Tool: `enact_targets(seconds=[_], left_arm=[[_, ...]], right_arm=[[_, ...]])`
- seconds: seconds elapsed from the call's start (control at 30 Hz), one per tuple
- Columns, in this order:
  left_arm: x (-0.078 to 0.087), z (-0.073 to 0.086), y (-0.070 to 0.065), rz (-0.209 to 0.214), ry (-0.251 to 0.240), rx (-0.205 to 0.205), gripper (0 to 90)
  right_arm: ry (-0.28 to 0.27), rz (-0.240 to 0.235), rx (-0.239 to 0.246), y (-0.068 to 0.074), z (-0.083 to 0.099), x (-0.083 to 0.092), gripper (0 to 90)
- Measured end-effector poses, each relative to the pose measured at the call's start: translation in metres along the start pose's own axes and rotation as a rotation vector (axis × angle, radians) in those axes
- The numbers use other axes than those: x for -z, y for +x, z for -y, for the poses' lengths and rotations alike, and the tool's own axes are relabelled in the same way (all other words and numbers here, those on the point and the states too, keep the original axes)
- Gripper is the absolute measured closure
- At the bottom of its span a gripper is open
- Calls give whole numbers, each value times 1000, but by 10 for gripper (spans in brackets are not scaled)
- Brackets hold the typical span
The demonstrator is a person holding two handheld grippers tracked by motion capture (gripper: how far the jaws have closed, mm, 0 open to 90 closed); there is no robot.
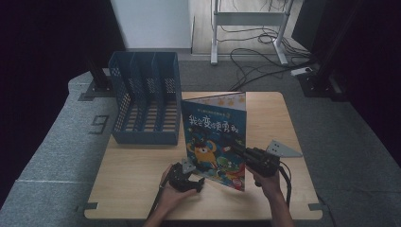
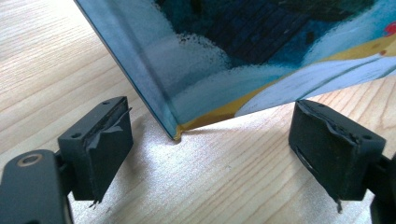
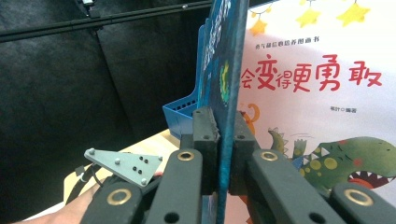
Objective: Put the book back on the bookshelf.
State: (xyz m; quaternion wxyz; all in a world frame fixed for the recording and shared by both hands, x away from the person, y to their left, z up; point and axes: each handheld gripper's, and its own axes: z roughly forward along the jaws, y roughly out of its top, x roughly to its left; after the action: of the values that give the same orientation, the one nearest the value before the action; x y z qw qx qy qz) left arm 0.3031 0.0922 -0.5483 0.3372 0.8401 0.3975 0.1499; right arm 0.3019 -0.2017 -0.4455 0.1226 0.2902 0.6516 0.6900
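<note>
High view shows the book (image 1: pixel 215 137) standing upright near the table's (image 1: pixel 132 189) front edge, right of the file rack (image 1: pixel 146 104), probably held so it can slide into a slot. Its right gripper (image 1: pixel 243 153) is clamped on the book's edge, while the left gripper (image 1: pixel 194 182) gapes around the bottom corner (image 2: pixel 176 135), steadying it. Its glossy cover shows a cartoon monster, stars and red Chinese title.
</note>
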Motion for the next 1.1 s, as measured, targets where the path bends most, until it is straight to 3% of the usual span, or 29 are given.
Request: enact_targets(seconds=[0.57, 1.1], left_arm=[[0, 0, 0, -12, 0, 8, 146], [-4, -4, 5, -33, -2, 33, 145]], right_arm=[[17, -23, -7, -4, 2, 4, 851], [26, -16, 4, -5, 3, 3, 855]])
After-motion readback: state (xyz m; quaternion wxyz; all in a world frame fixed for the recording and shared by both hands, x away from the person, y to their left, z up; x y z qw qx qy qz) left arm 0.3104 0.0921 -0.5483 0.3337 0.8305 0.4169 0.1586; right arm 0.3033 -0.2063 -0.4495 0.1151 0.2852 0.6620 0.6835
